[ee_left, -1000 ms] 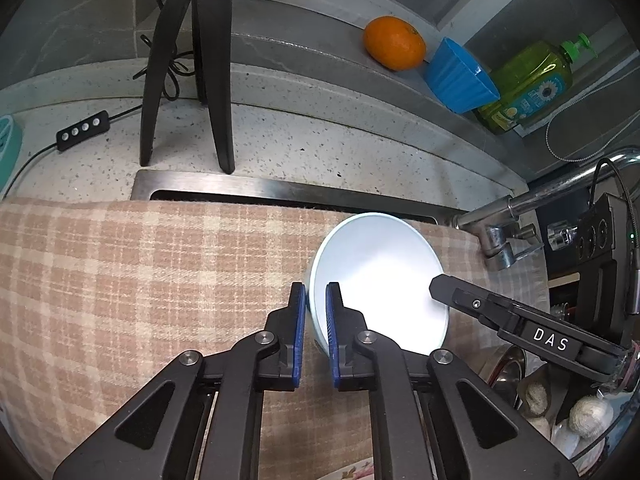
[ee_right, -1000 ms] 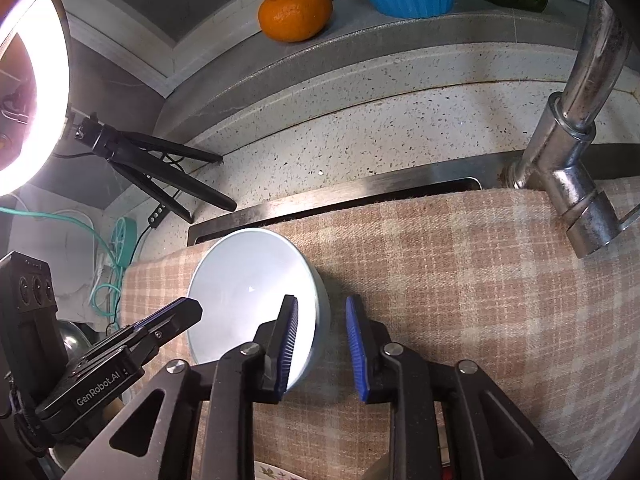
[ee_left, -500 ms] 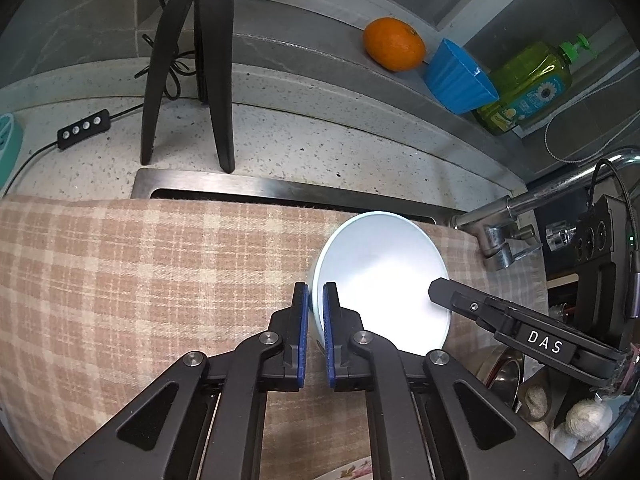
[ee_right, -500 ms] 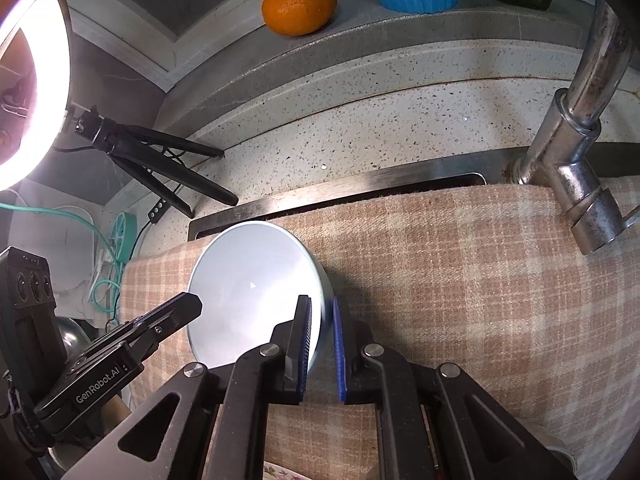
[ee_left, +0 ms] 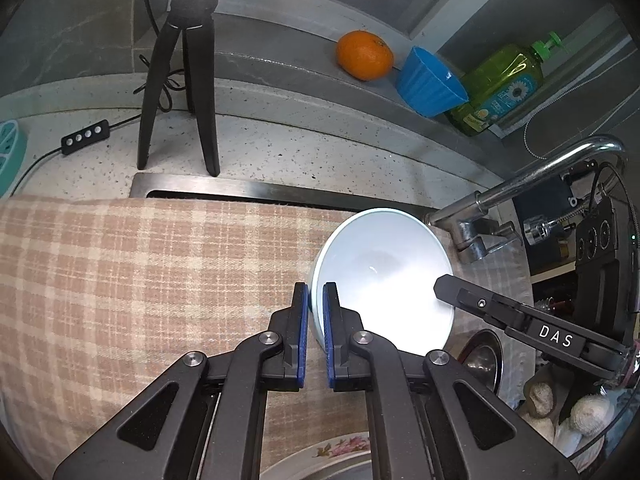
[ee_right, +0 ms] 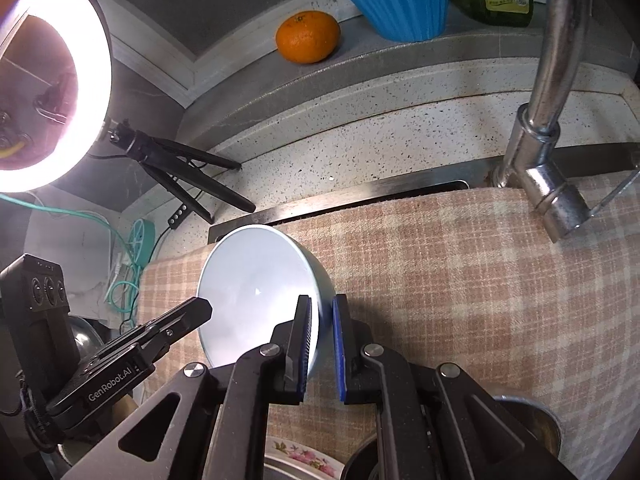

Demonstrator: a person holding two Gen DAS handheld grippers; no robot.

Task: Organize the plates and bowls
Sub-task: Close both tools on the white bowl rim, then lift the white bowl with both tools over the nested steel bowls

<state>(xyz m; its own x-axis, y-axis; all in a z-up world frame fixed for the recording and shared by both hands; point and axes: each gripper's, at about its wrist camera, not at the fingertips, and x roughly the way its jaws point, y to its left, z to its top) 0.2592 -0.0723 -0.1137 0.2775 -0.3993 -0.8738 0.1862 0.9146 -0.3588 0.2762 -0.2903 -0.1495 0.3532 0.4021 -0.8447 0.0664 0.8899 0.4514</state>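
A pale blue bowl (ee_left: 384,276) is held over the checked cloth (ee_left: 140,280); it also shows in the right wrist view (ee_right: 256,292). My left gripper (ee_left: 315,308) is shut on the bowl's left rim. My right gripper (ee_right: 322,320) is shut on the opposite rim, and its finger shows in the left wrist view (ee_left: 452,292). A flowered plate (ee_left: 340,448) lies below, near the bottom edge, and shows in the right wrist view too (ee_right: 300,456).
A chrome tap (ee_right: 548,128) rises at the right. An orange (ee_left: 364,54), a blue fluted cup (ee_left: 430,82) and a green soap bottle (ee_left: 500,88) stand on the back ledge. A black tripod (ee_left: 180,80) stands on the counter. A metal bowl (ee_left: 484,354) sits lower right.
Both grippers closed onto the bowl's rim from opposite sides. The bowl has since lifted a little and tilted between them.
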